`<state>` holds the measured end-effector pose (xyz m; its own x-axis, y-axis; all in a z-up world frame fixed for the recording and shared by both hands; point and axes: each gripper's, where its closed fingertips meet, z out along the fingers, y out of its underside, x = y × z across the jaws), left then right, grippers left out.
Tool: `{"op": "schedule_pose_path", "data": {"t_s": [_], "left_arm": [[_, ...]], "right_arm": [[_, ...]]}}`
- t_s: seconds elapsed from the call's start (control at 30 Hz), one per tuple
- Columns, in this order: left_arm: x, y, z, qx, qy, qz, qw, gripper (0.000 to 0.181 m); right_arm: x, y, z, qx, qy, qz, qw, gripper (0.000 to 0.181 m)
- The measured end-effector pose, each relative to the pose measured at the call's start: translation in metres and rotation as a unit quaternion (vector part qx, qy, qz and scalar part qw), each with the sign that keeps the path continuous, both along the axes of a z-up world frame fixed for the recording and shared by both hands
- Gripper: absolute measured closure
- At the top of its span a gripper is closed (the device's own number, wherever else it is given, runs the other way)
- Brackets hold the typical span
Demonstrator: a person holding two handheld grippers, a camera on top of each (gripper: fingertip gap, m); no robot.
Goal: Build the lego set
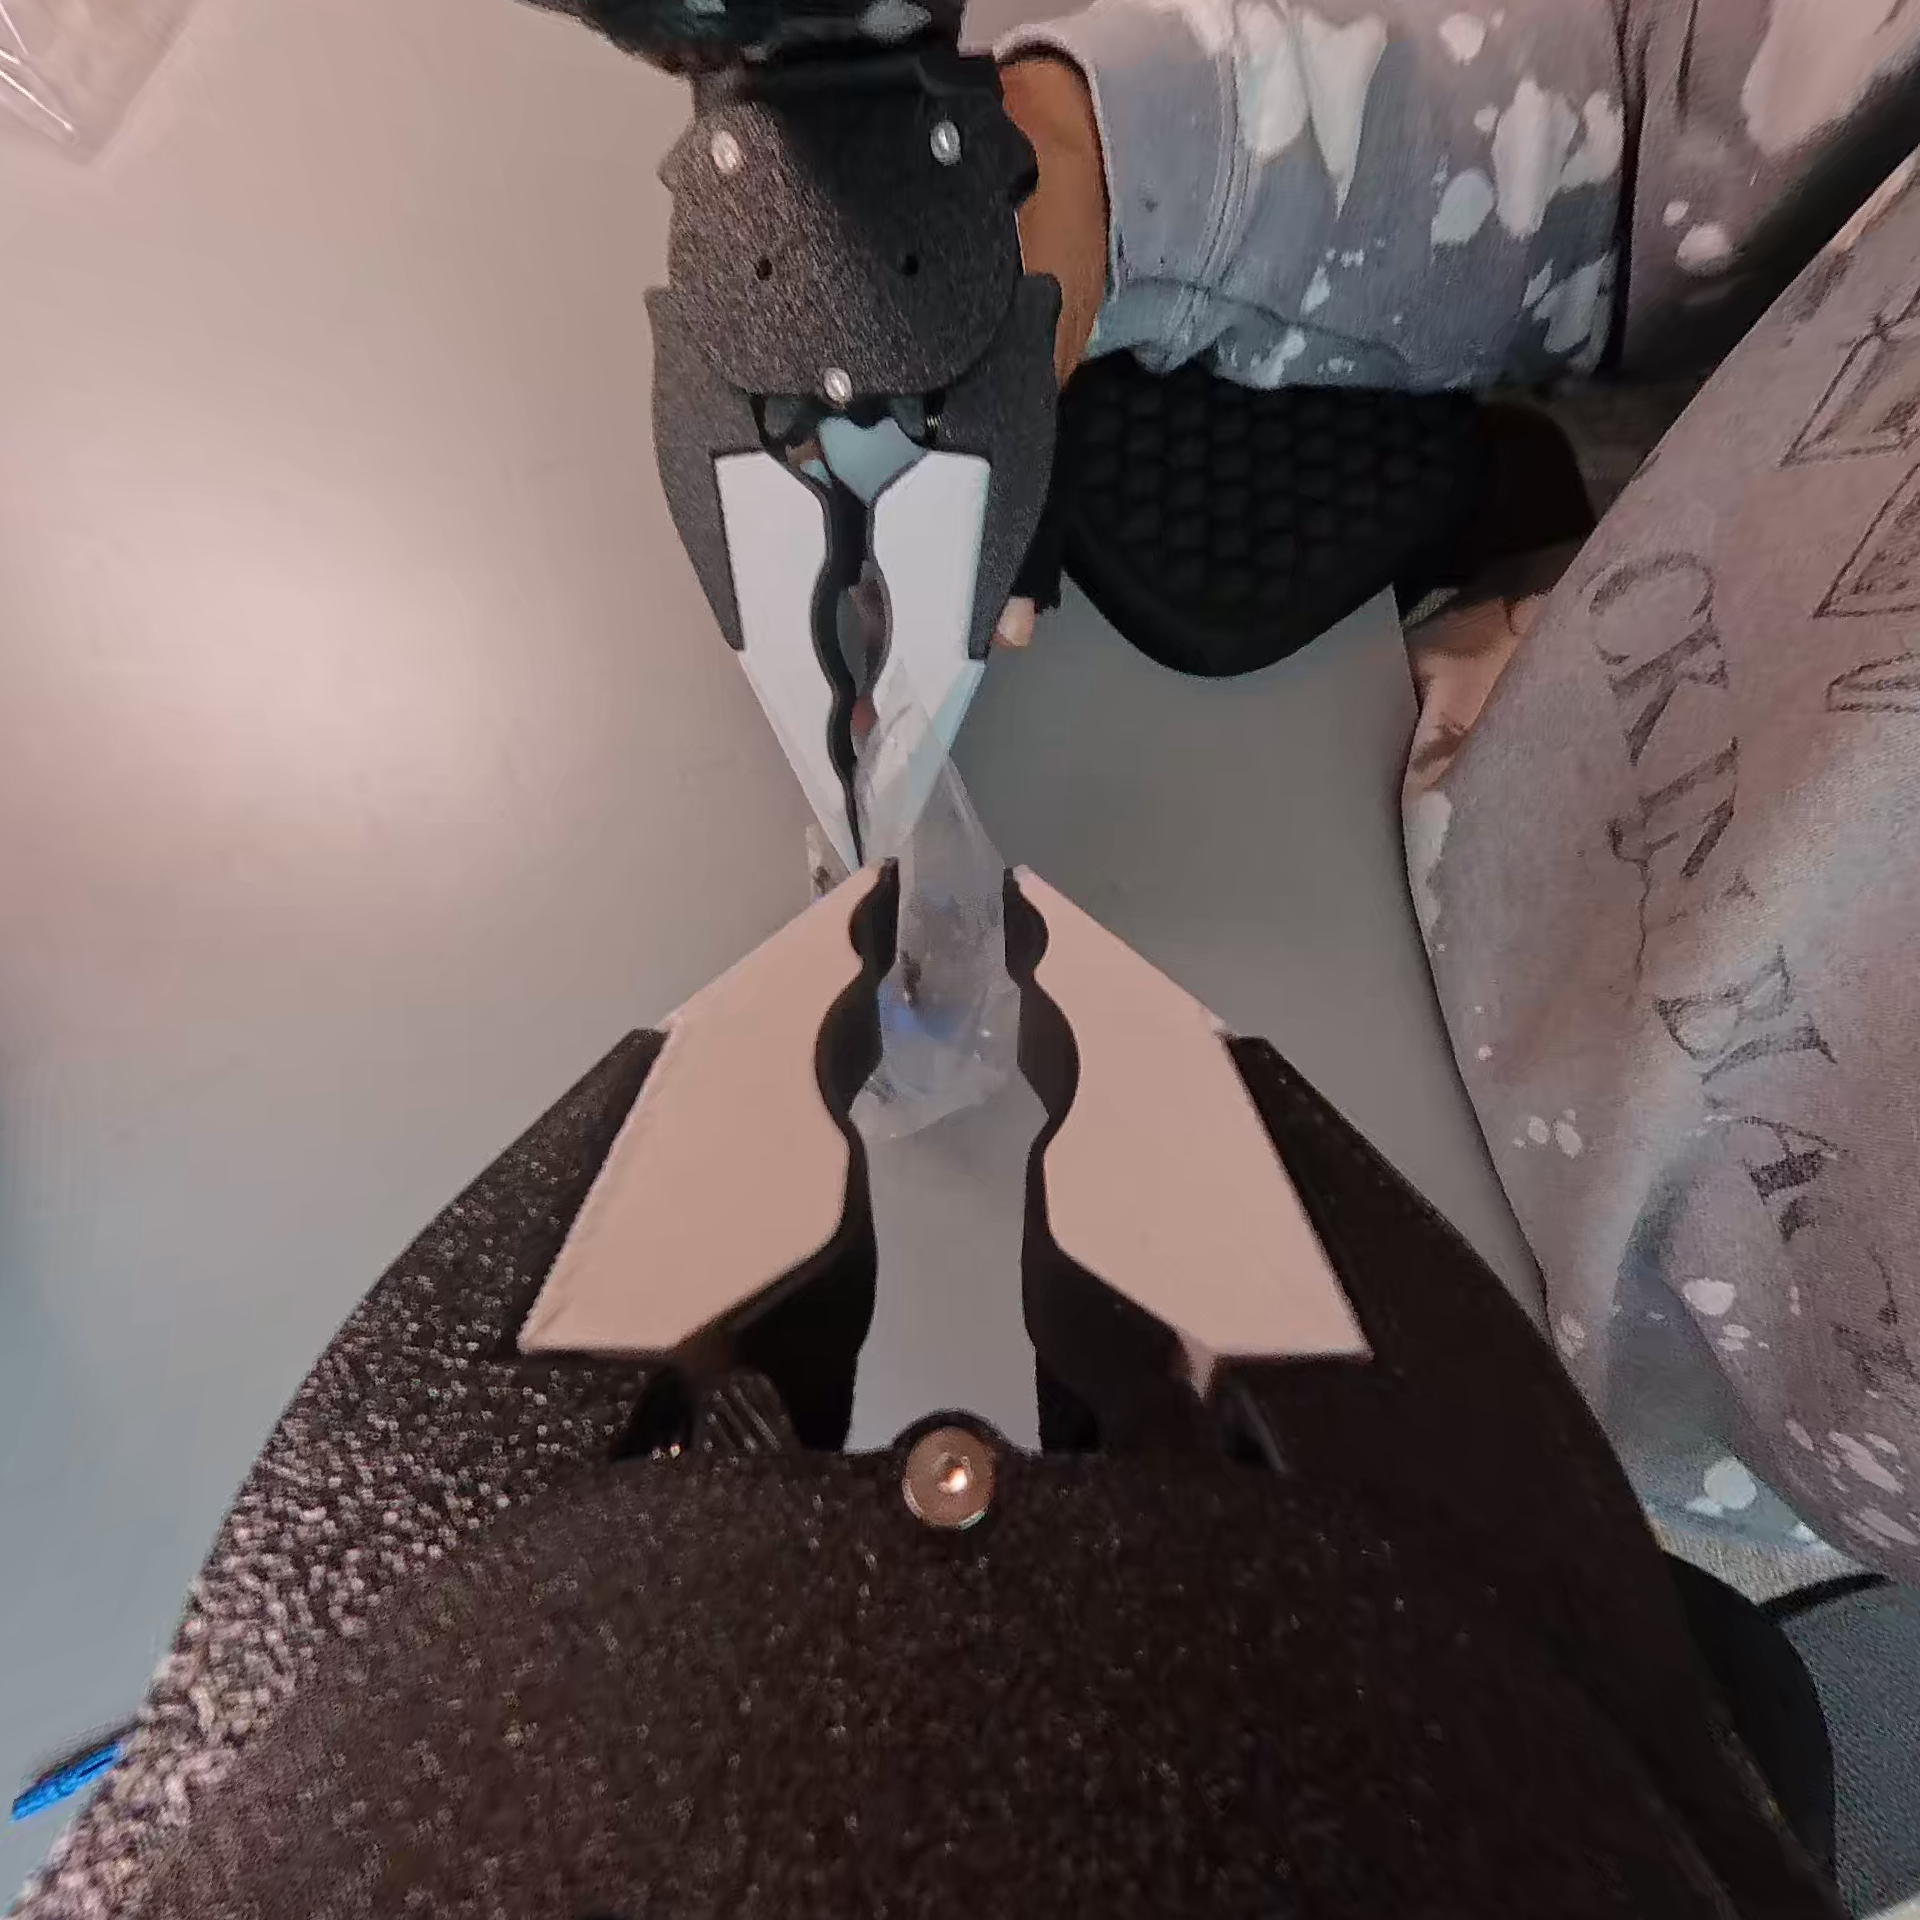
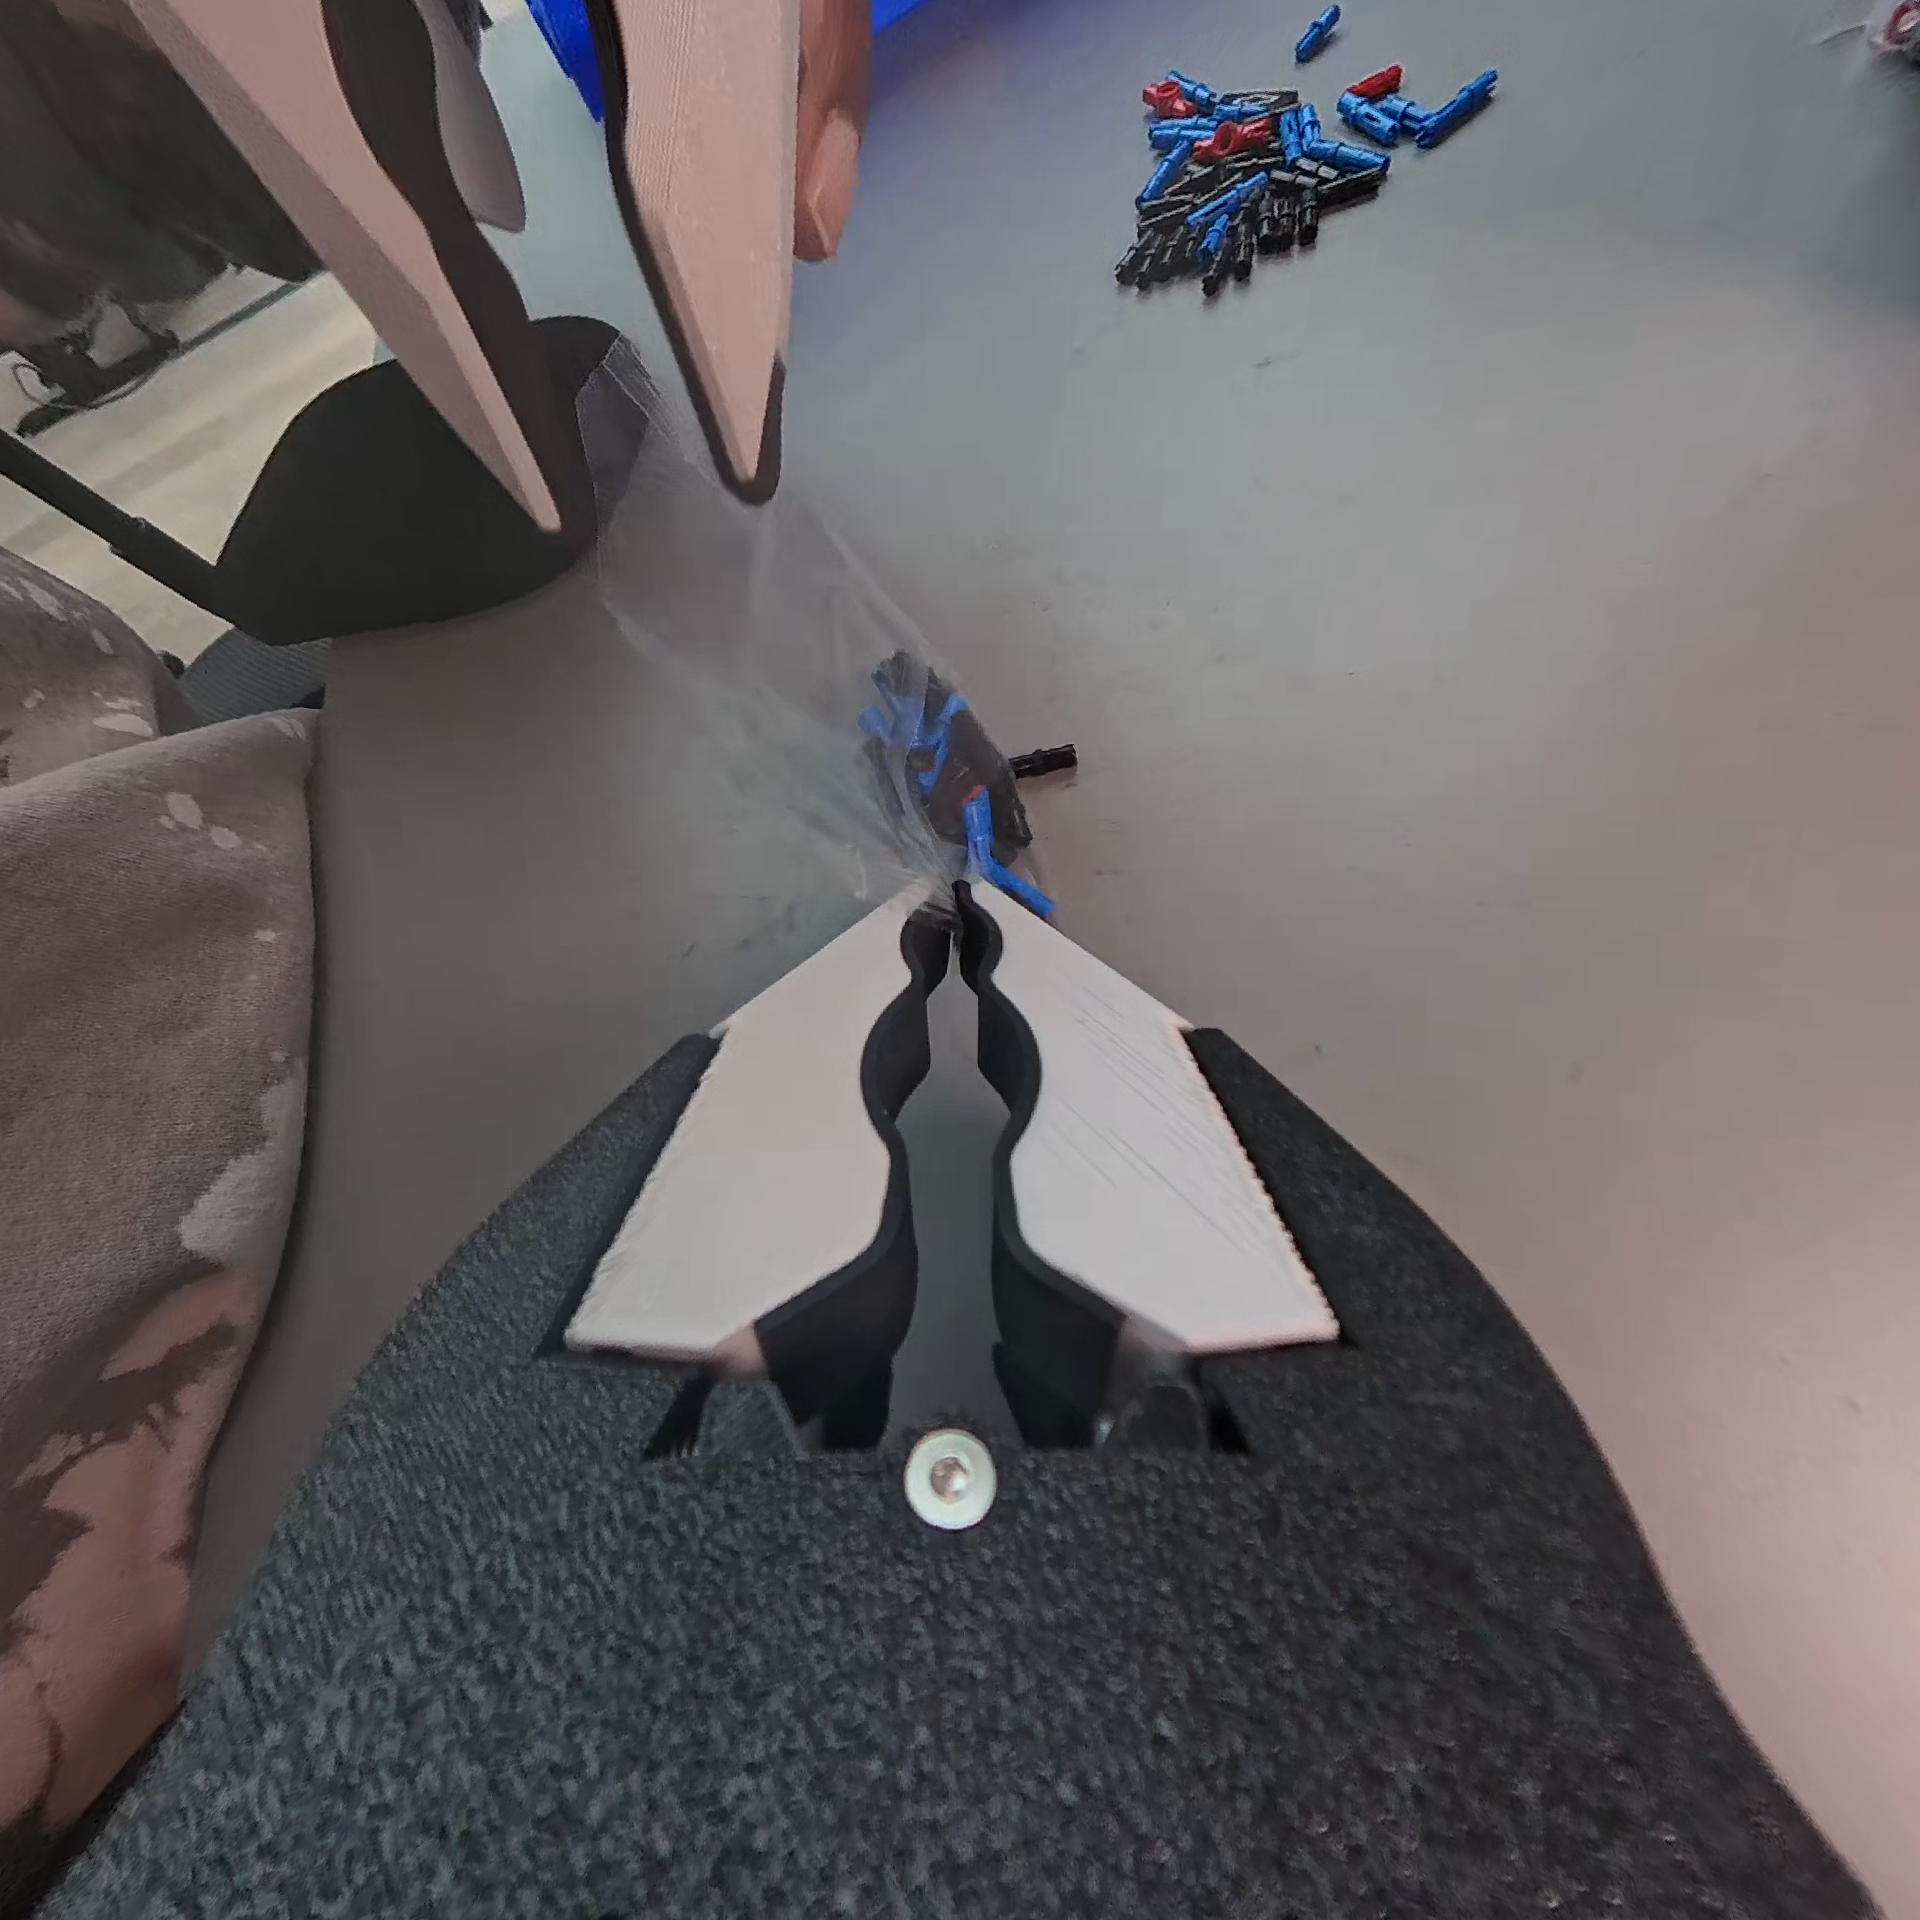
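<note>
A clear plastic bag (image 2: 769, 644) with blue and black lego pins (image 2: 940, 758) bunched in it hangs between my two grippers above the grey table (image 2: 1351, 623). My right gripper (image 2: 958, 891) is shut on the bag's edge right beside the pins; it also shows in the left wrist view (image 1: 857, 847), pinching the film. My left gripper (image 1: 954, 873) is open, its fingers either side of the bag (image 1: 940, 997) with a gap. In the right wrist view the left gripper (image 2: 649, 504) comes in from the upper left, jaws apart at the bag's other end.
A pile of loose blue, black and red lego pins (image 2: 1257, 177) lies on the table at the far right. One black pin (image 2: 1044, 762) lies just beyond the bag. A person's grey splashed clothing (image 1: 1662, 935) is close on the right. A black chair (image 2: 395, 499) stands past the table edge. There is about 8 cm between the tips of the two grippers.
</note>
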<state>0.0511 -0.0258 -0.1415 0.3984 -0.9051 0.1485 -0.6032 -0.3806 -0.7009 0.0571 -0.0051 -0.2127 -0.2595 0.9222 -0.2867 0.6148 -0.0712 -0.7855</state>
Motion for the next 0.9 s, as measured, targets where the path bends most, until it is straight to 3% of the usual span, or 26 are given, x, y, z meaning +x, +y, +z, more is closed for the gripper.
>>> {"op": "schedule_pose_path", "data": {"t_s": [0.03, 0.13, 0.3, 0.4, 0.63, 0.9], "left_arm": [[-0.002, 0.004, 0.007, 0.005, -0.026, 0.01, 1.0, 0.161], [-0.023, 0.023, 0.011, -0.007, -0.07, 0.066, 0.995, 0.164], [-0.041, 0.024, -0.059, -0.014, 0.028, 0.067, 0.997, 0.159], [-0.033, 0.022, -0.077, -0.003, 0.034, 0.057, 0.998, 0.157], [-0.03, 0.024, -0.097, 0.018, 0.062, 0.06, 0.996, 0.162], [-0.031, 0.024, -0.094, 0.032, 0.052, 0.066, 0.996, 0.165]], "right_arm": [[0.001, -0.001, 0.0, 0.001, 0.0, 0.002, 1.0, 0.181], [0.008, -0.007, -0.004, 0.0, -0.014, 0.027, 1.0, 0.181], [0.02, -0.019, -0.004, -0.009, -0.022, 0.072, 0.997, 0.181], [0.022, -0.02, -0.003, -0.018, -0.023, 0.075, 0.997, 0.181], [0.021, -0.019, -0.003, -0.024, -0.023, 0.072, 0.997, 0.181], [0.019, -0.017, -0.004, -0.021, -0.023, 0.064, 0.997, 0.181]]}}
